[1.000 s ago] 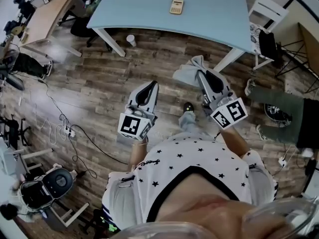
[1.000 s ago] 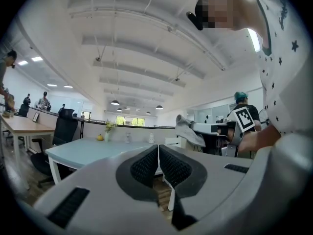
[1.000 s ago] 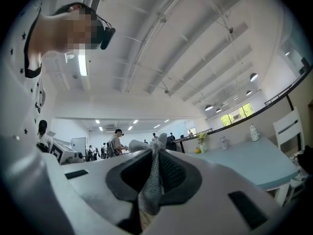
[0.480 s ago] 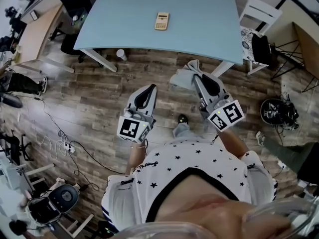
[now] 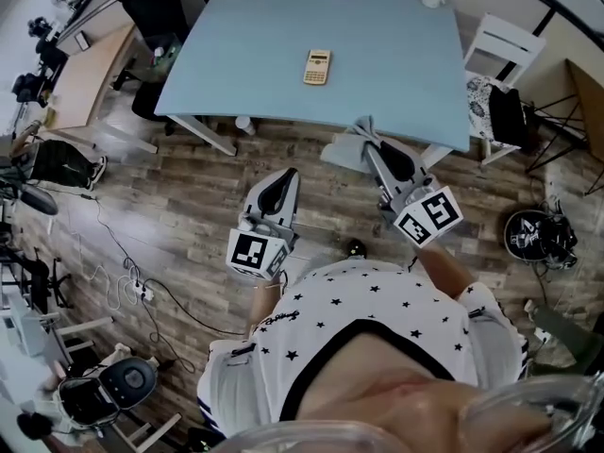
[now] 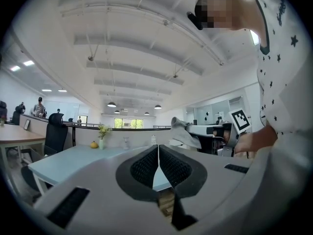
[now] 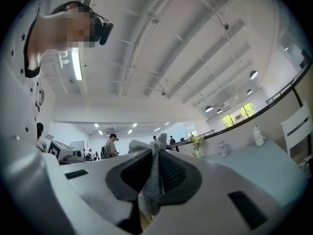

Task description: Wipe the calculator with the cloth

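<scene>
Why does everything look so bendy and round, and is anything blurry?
Head view: a wide lens bows the edges of the table; the calculator looks sharp but tiny. Left gripper view: the ceiling beams curve, and the corners go black. Right gripper view: the cloth sits so near that it looks huge; a ceiling light glares.

Cloth [image 7: 151, 187]: grey, coarse woven texture, matt. Table [image 5: 396, 55] top at 12 o'clock: pale blue, smooth, matt. Floor [image 5: 170, 196]: wood planks, grainy, dull. Calculator [image 5: 317, 66]: beige, plastic-looking. Left gripper [image 6: 158, 151] shell: matt grey plastic; pads [image 6: 144, 168] black, finely ribbed.
</scene>
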Motion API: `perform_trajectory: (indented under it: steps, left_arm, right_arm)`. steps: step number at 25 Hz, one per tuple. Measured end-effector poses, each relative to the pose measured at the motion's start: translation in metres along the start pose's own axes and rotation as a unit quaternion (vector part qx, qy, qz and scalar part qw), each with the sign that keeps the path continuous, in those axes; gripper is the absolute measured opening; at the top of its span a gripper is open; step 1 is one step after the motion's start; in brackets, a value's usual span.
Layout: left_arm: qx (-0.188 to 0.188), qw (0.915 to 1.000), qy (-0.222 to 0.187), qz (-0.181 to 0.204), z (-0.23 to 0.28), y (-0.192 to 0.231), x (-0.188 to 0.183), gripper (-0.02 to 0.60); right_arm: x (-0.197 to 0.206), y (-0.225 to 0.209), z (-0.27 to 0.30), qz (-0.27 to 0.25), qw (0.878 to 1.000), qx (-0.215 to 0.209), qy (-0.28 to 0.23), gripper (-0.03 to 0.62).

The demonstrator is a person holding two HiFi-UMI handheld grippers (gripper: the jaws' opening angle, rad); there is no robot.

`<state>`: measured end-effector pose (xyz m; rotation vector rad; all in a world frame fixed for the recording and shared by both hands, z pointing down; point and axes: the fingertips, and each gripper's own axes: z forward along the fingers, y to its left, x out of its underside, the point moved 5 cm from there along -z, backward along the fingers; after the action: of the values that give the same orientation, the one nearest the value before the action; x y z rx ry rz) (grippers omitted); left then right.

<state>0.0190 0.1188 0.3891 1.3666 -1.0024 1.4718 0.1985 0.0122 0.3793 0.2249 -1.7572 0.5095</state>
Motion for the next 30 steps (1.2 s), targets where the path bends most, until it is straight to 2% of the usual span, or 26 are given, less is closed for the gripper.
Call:
perform_trajectory:
  steps: [4, 8, 16, 30]
  left_arm:
    - [-0.004, 1.0000, -0.001, -0.004, 0.004, 0.015, 0.005, 0.031]
    - [0.010, 0.9999, -0.012, -0.005, 0.018, 0.037, 0.003, 0.031]
    - [0.075, 0.9969, -0.020, 0.009, 0.075, 0.102, -0.005, 0.031]
    - [0.142, 0.9896, -0.024, -0.004, 0.157, 0.212, -0.013, 0.031]
  right_arm:
    - [0.006, -0.002, 0.015, 0.000, 1.000, -0.002, 0.003, 0.029]
    - [0.008, -0.007, 0.031, -0.004, 1.000, 0.010, 0.004, 0.029]
    - [0.009, -0.035, 0.084, -0.014, 0.998, 0.066, -0.017, 0.029]
    - [0.012, -0.079, 0.186, -0.010, 0.990, 0.141, -0.019, 0.029]
